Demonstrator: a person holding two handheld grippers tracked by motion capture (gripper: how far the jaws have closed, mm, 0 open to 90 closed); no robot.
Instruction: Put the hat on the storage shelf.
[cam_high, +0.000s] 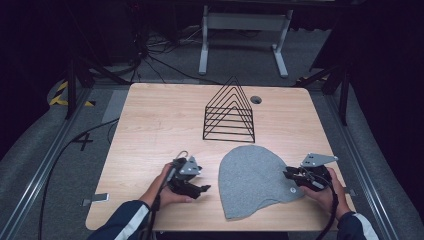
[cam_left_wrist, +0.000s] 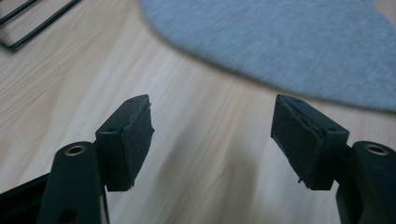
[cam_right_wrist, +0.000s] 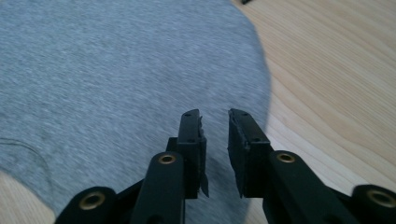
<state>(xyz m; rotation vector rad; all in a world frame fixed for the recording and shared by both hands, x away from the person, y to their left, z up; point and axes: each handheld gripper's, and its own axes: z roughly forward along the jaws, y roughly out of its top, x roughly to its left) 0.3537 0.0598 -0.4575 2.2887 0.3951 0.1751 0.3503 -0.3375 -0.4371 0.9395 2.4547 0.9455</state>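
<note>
Wood-grain surface (cam_high: 150, 125) carries a grey knit beanie (cam_high: 252, 177) lying flat near the front edge, toward the right front corner, its rounded crown pointing to the far edge and its opening toward the front edge. A small round tag sits on the beanie near its right side, but any writing on it is too small to read. Behind the beanie, about the middle of the surface toward the far edge, stands a black wire rack (cam_high: 229, 112) of triangular dividers, its slots holding nothing. A small round grommet hole (cam_high: 256, 99) lies just beyond the rack near the far edge.

The left hand-held gripper (cam_high: 202, 189) rests near the front edge just left of the beanie, its jaws spread wide over bare wood and released. The right hand-held gripper (cam_high: 288, 174) sits at the beanie's right side, its jaws over the fabric's edge, drawn close with a narrow gap and nothing between them.
</note>
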